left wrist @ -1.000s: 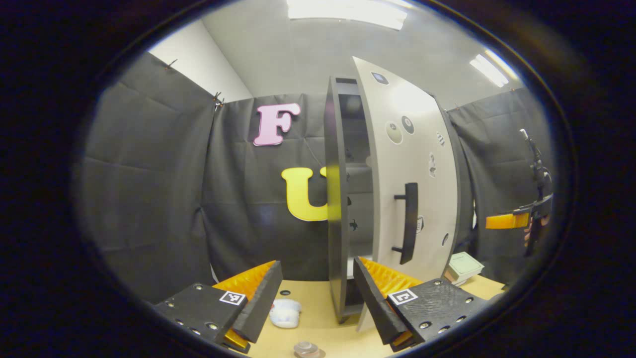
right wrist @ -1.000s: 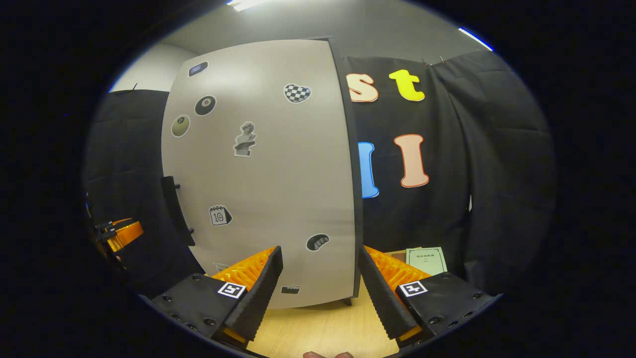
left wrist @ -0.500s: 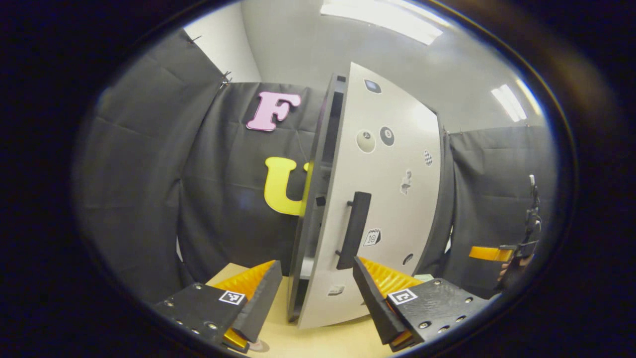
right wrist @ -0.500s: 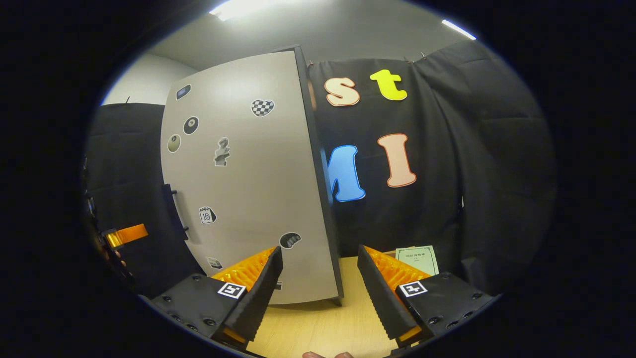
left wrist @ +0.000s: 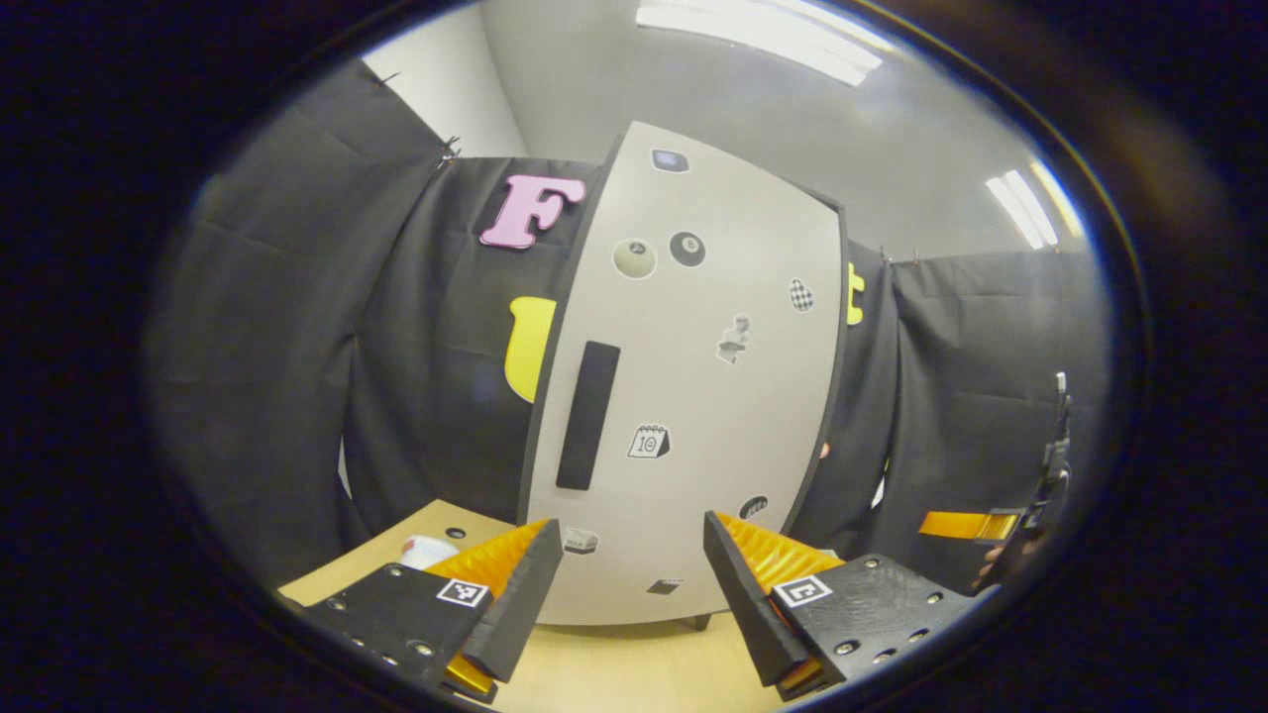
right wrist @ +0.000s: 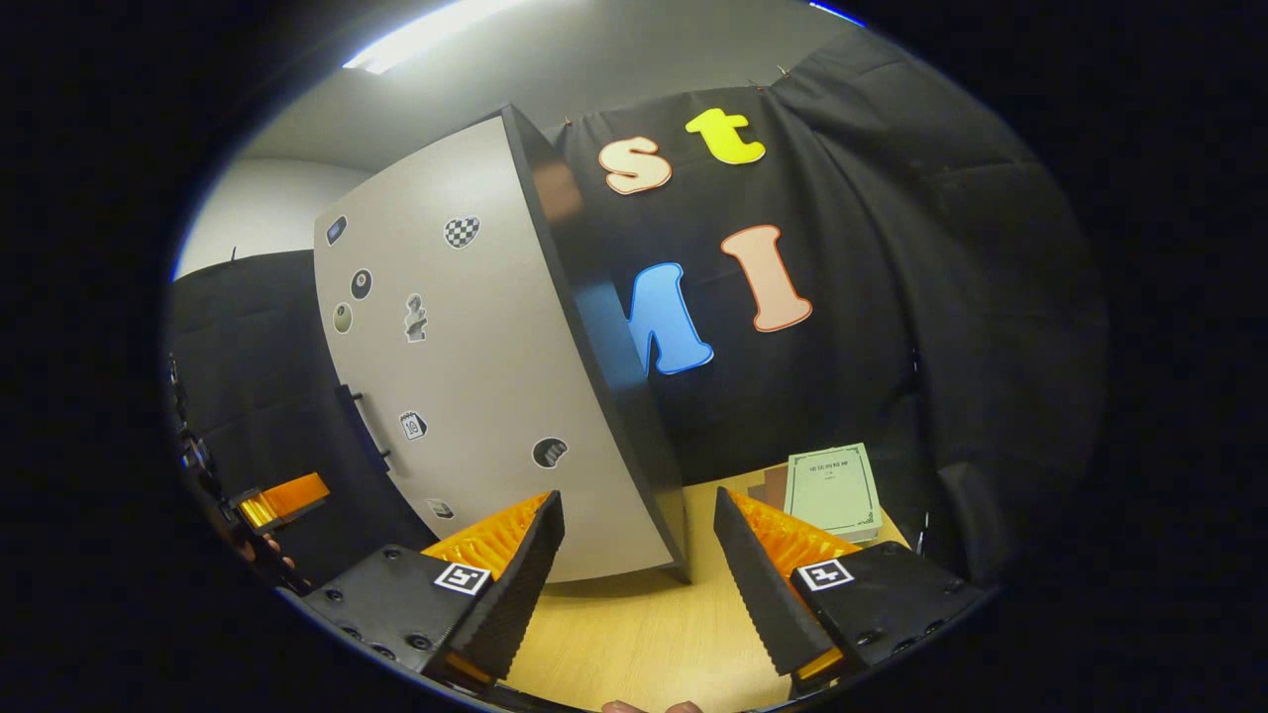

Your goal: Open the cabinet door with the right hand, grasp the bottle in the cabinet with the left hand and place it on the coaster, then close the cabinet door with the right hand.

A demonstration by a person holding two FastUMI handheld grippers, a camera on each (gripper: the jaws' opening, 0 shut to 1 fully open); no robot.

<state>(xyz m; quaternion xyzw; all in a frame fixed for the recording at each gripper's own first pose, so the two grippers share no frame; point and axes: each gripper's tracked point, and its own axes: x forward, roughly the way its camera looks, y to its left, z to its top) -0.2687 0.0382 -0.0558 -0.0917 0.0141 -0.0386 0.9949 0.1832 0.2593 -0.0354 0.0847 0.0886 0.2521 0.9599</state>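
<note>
The pale grey cabinet door [left wrist: 693, 396], marked with small stickers and fitted with a black vertical bar handle [left wrist: 587, 415], is seen shut flush against the dark cabinet on the light wooden bench [right wrist: 634, 634]. The left gripper [left wrist: 629, 584] and right gripper [right wrist: 634, 584] are each held with fingers spread wide, empty, near the door. A white bottle [left wrist: 426, 551] is seen standing on the bench left of the cabinet. A pale green booklet [right wrist: 834, 490] is seen lying to the cabinet's right.

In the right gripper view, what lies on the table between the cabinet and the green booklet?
In the right gripper view, only bare table lies between the cabinet and the green booklet; a brown thing peeks from under the booklet.
</note>
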